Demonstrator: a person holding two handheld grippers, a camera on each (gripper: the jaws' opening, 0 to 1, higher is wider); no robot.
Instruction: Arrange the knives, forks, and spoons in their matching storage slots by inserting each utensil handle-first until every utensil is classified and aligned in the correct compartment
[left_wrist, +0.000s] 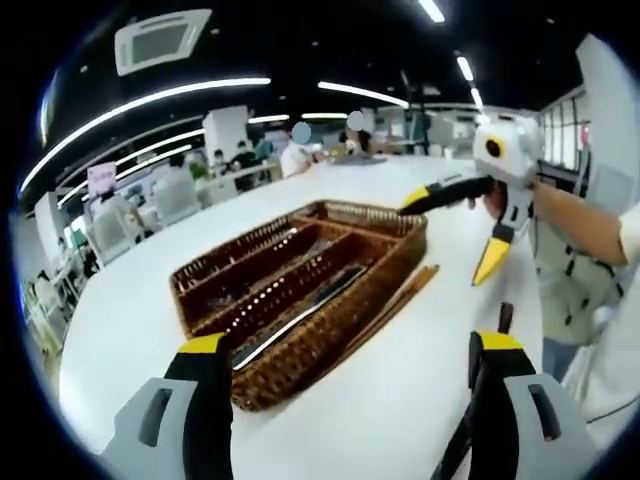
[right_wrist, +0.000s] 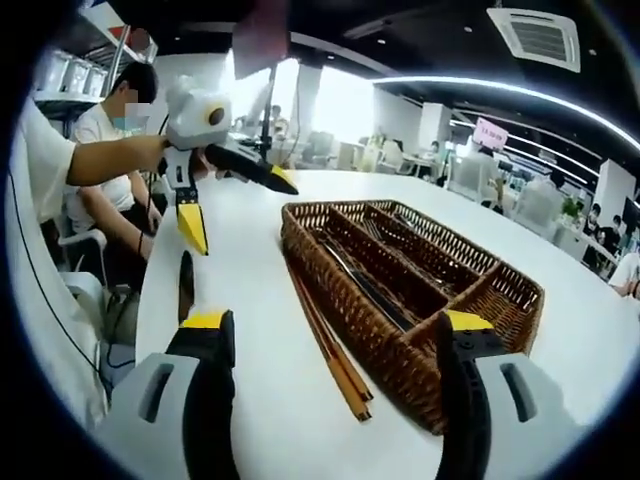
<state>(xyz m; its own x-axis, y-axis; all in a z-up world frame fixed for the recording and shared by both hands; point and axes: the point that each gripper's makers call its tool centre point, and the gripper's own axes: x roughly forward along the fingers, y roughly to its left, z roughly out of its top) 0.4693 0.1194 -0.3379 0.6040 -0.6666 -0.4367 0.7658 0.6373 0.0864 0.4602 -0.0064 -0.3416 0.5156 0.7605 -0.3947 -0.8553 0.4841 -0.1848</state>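
A wicker basket (left_wrist: 300, 290) of dark cutlery sits on a round white table (left_wrist: 420, 400), with chopsticks (right_wrist: 328, 345) lying just beside its long wall. The left gripper (left_wrist: 345, 365) and right gripper (right_wrist: 335, 340) hover above the tabletop, jaws spread wide, each holding nothing.

Utensils (left_wrist: 290, 275) inside the wicker tray (left_wrist: 330, 340): dark, blurred, types indistinguishable.

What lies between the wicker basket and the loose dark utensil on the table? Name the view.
Brown sticks, likely chopsticks, lie along the wall of the wicker basket, then bare table up to the dark utensil; right gripper view.
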